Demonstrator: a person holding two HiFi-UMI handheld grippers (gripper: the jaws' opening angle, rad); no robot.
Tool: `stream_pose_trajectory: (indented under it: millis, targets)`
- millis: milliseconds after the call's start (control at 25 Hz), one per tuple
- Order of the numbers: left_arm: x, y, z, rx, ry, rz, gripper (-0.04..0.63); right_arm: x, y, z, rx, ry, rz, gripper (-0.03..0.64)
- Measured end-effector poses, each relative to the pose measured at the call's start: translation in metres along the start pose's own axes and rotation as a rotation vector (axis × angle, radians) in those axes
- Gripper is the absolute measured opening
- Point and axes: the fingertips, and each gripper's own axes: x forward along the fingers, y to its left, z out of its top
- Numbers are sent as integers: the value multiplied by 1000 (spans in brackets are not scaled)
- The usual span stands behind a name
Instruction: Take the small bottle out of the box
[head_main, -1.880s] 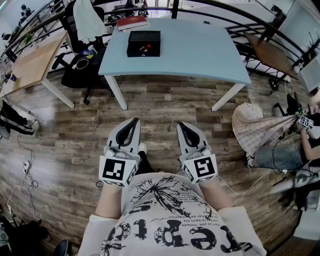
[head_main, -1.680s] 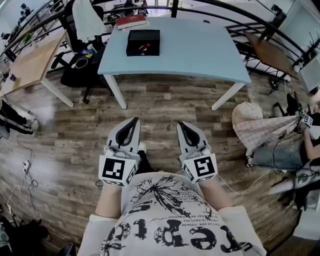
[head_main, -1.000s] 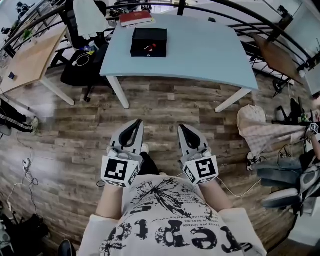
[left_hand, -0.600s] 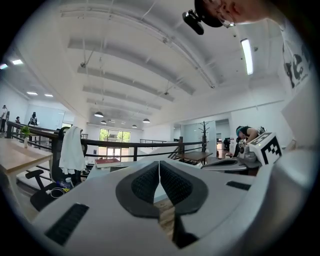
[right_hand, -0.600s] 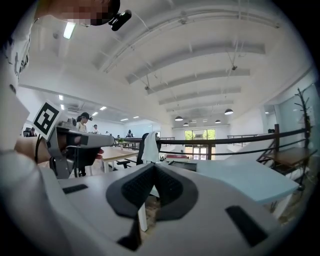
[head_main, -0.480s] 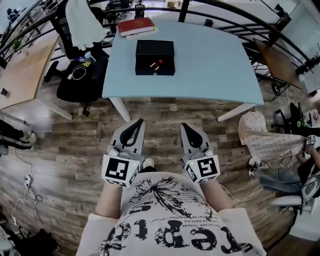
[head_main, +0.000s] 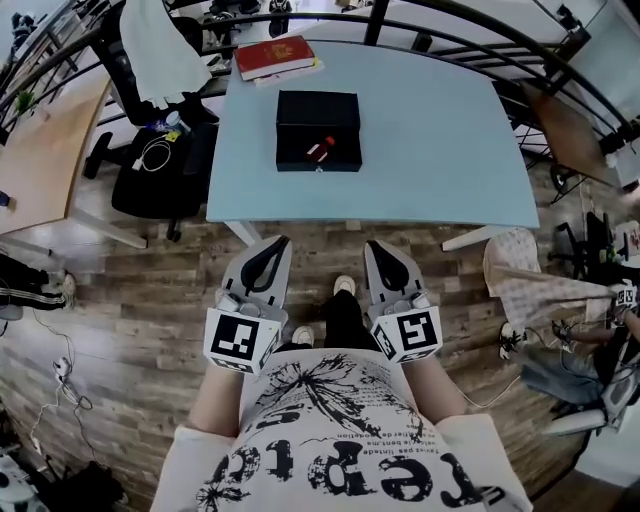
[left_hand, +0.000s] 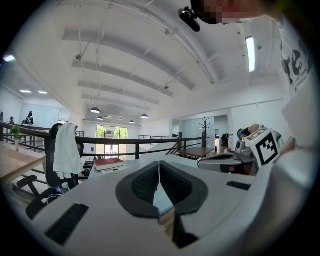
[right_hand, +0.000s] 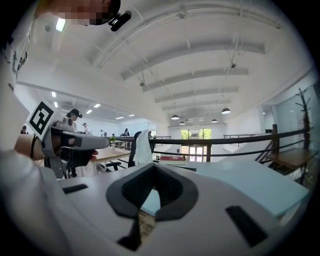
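We note the left gripper (head_main: 272, 241) and right gripper (head_main: 377, 246) both closed tip to tip, holding nothing. The small bottle (head_main: 320, 151) lies in the black box (head_main: 300, 118) on the table (head_main: 430, 130). Compared with earlier, the table edge now sits closer to the grippers.

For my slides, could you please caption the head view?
Left gripper and right gripper, both shut, face the table; small bottle lies in black box.

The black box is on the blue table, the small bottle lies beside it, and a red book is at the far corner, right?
No: the head view shows the small bottle lying inside the black box, not beside it. The rest is right.
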Motion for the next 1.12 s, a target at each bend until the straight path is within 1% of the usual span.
stream_pose_trajectory:
  millis: [240, 480, 600, 880, 1120]
  targets:
    - [60, 27, -4, 5, 23, 65, 21, 61, -46, -2, 8, -10, 61, 11]
    - [143, 52, -2, -9, 43, 148, 22, 127, -112, 8, 2, -22, 134, 11]
    - [182, 57, -3, -19, 66, 170, 21, 154, -143, 12, -11, -14, 167, 11]
    - [248, 70, -14, -45, 110, 175, 23, 201, -190, 4, -8, 27, 191, 11]
    - [284, 90, -46, -40, 227, 104, 23, 228, -199, -7, 14, 67, 161, 11]
